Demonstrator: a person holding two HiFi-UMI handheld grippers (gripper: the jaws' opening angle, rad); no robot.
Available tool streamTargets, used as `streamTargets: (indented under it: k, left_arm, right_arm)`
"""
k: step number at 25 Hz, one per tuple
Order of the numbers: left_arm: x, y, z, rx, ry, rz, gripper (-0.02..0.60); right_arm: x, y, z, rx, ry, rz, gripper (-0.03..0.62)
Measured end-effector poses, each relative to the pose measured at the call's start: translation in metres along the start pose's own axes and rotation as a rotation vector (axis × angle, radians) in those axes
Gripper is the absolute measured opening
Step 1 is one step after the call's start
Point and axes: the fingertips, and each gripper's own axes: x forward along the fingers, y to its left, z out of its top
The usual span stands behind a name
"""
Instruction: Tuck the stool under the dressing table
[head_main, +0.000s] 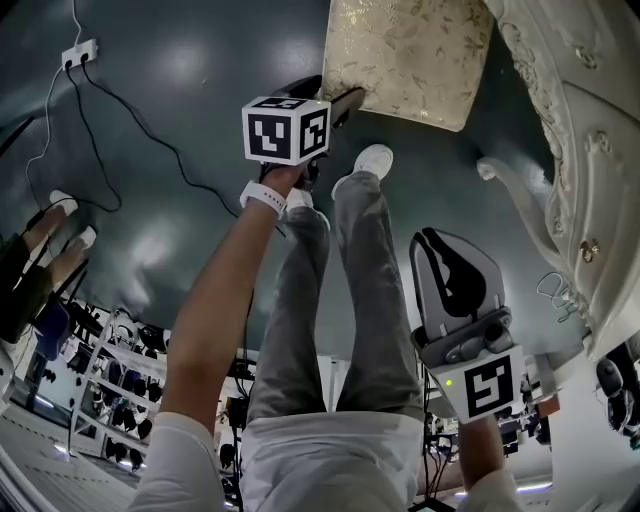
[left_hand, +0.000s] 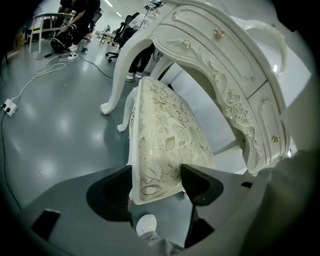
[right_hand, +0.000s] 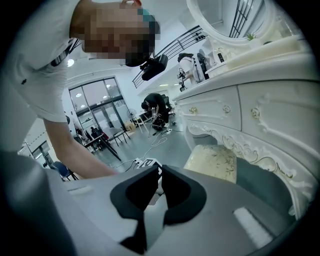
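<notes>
The stool (head_main: 410, 55) has a cream cushion with a gold floral pattern and white curved legs; it stands on the grey floor just in front of the white carved dressing table (head_main: 580, 150). My left gripper (head_main: 335, 100) reaches forward and is shut on the near edge of the cushion. In the left gripper view the stool (left_hand: 165, 140) sits between the two jaws of the left gripper (left_hand: 157, 182), with the dressing table (left_hand: 225, 65) arching behind it. My right gripper (head_main: 440, 240) hangs back at the right, shut on nothing. The right gripper view shows the right gripper (right_hand: 160, 175), the stool (right_hand: 212, 161) and the table front (right_hand: 260, 115).
The person's legs and white shoes (head_main: 365, 165) stand just behind the stool. A black cable runs over the floor to a power strip (head_main: 80, 50). Other people's feet (head_main: 60, 205) show at the left. Chairs and people (left_hand: 75, 25) are far behind.
</notes>
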Motion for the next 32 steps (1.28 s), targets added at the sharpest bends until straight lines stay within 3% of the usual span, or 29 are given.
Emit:
streamTargets:
  k: [18, 32]
  left_arm:
    - [0.05, -0.044, 0.042, -0.002, -0.039, -0.02, 0.316]
    - [0.075, -0.078, 0.067, -0.006, -0.082, -0.051, 0.316]
  right_arm:
    - [-0.017, -0.046, 0.008, 0.01, -0.004, -0.022, 0.034]
    - [-0.019, -0.053, 0.013, 0.05, -0.017, -0.023, 0.032]
